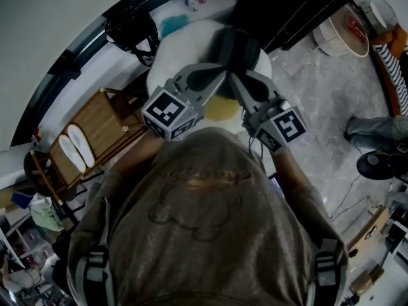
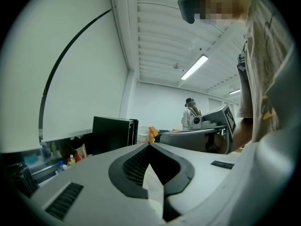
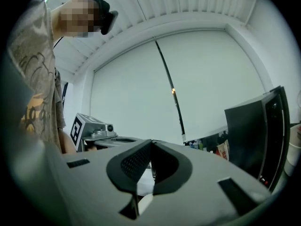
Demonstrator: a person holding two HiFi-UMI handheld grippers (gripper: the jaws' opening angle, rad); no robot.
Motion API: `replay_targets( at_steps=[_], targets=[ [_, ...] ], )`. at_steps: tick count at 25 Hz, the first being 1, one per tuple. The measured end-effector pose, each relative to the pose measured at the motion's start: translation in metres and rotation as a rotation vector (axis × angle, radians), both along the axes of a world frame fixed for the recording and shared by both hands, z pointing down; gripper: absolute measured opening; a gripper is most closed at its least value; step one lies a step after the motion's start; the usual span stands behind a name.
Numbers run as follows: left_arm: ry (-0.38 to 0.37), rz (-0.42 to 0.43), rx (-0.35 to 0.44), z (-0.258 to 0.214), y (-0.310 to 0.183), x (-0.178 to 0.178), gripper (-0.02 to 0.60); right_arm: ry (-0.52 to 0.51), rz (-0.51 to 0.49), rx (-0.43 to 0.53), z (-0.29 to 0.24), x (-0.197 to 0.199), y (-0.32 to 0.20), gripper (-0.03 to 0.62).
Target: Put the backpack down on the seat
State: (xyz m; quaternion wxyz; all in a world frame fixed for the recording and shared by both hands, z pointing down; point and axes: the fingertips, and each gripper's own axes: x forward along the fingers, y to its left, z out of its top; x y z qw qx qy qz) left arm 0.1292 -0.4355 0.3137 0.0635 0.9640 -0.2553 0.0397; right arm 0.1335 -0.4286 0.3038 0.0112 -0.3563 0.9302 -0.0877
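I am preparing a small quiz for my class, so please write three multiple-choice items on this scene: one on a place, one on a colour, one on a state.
1. On which side of the person does the wooden rack stand?
A. left
B. right
C. on top of the seat

2. What colour is the round seat?
A. red
B. white
C. black

3. How do the fingers of the left gripper and the right gripper stand?
A. both wide open
B. left open, right shut
C. both shut

Answers:
1 A, the head view shows it at the left.
2 B, its surface is plain white.
3 C, each gripper view shows its fingers meeting.
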Motion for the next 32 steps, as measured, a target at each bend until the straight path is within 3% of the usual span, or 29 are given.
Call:
replay_targets(
  at_steps=[9, 32],
  targets=[
    [0.019, -0.108, 0.04, -0.009, -0.014, -0.016, 0.0, 0.038, 0.046, -0.005, 0.008, 0.003, -0.007, -0.002],
    [-0.014, -0.147, -0.033, 0.02, 0.003, -0.026, 0.0, 0.032, -0.016, -0.021, 0.01, -0.009, -0.012, -0.002]
  ],
)
